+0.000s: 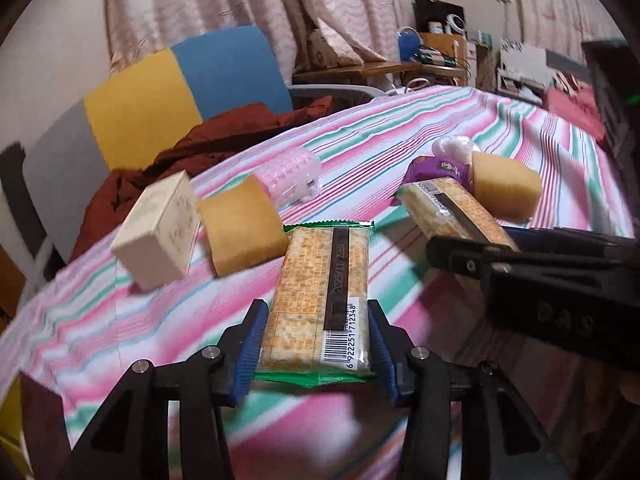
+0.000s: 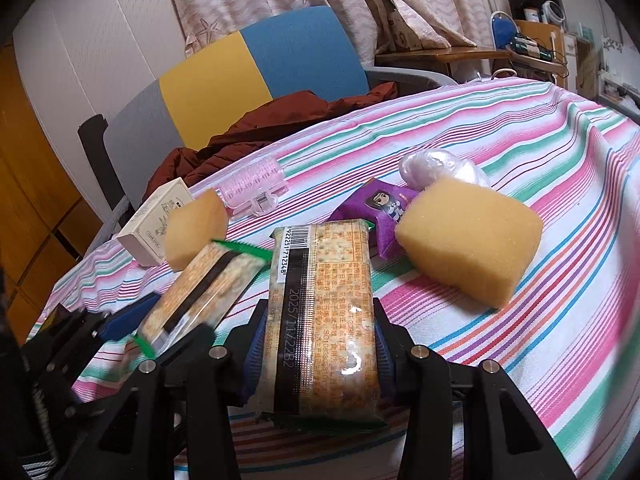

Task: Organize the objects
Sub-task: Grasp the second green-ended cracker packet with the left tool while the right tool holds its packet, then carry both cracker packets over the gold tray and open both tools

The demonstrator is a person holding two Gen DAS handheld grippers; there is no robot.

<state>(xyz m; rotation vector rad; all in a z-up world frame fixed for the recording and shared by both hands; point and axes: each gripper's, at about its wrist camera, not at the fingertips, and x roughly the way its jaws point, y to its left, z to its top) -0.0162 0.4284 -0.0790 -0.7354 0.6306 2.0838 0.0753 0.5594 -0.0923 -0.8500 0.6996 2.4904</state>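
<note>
The left hand-held gripper [image 1: 316, 338] is clamped on a cracker pack [image 1: 320, 300] above the striped table [image 1: 440, 128]. The right hand-held gripper [image 2: 318, 354] is clamped on a second pack [image 2: 324, 320], near a sponge [image 2: 468, 240].

white box [image 2: 154, 222] — print blurred | purple packet [image 1: 440, 172] — half hidden behind cracker pack [image 1: 452, 212]

Cracker packet [image 1: 320, 296]: "2025/11/22", barcode "6922251712348"
</note>
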